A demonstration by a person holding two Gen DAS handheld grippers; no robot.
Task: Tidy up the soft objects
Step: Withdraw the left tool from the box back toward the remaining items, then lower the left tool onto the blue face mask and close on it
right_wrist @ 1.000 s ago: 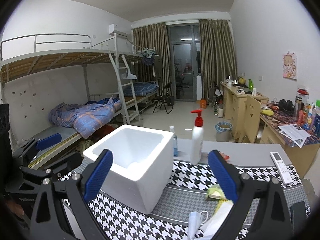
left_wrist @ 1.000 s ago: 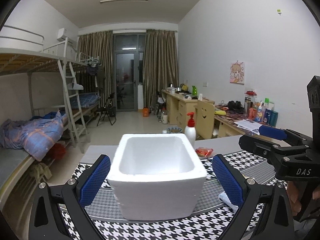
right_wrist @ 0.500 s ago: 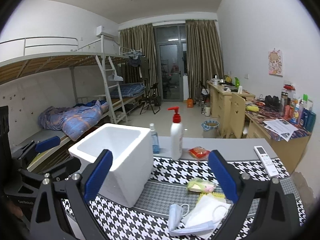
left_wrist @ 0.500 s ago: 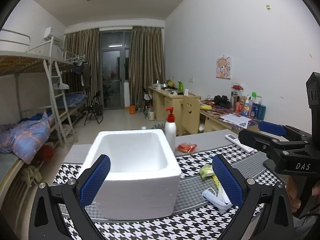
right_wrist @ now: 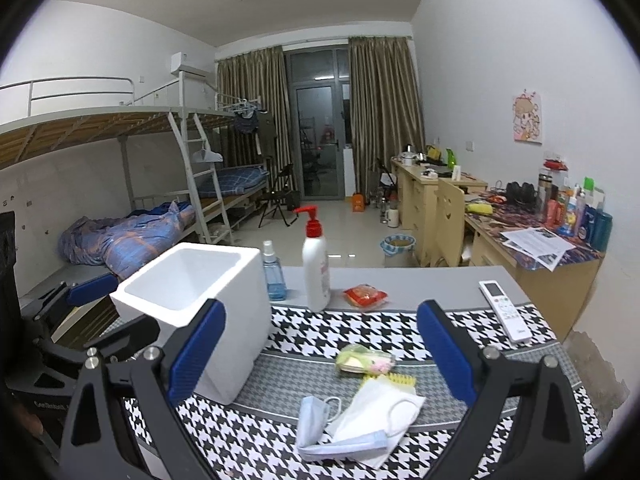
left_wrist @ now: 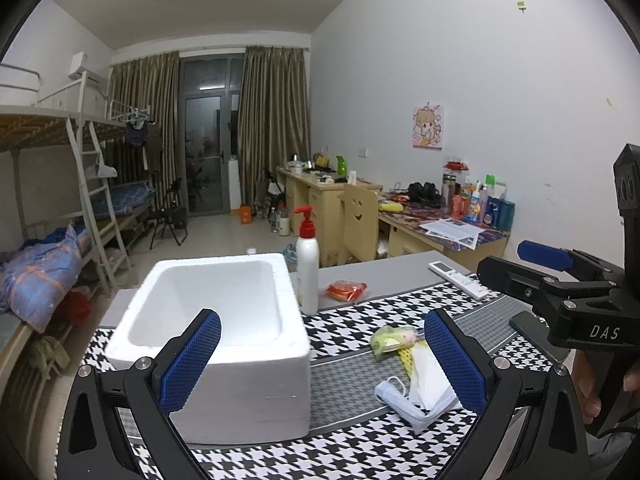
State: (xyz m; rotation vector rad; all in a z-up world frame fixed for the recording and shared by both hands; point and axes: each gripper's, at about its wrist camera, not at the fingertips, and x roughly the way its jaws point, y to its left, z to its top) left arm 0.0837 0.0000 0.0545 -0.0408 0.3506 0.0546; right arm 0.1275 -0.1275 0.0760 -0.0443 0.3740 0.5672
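right gripper point(right_wrist: 320, 344) jaws apart, holding nothing, above the blue mask point(right_wrist: 320, 420) and white mask point(right_wrist: 380, 408) on the checked mat point(right_wrist: 312, 324). left gripper point(left_wrist: 320, 356) jaws apart, holding nothing, beside the empty foam box point(left_wrist: 216, 320). advice: lower onto 1 mask only, pinch the fabric body, not the loops. count: 2 masks, 1 yellow cloth point(right_wrist: 394, 380), 1 wrapped sponge point(right_wrist: 364, 360), 1 box, 2 bottles.

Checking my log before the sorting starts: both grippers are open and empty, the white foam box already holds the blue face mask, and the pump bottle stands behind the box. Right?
Not quite. The foam box is empty in both wrist views; the blue face mask lies on the houndstooth mat beside it. The left gripper and right gripper are open and empty, and the pump bottle stands behind the box.
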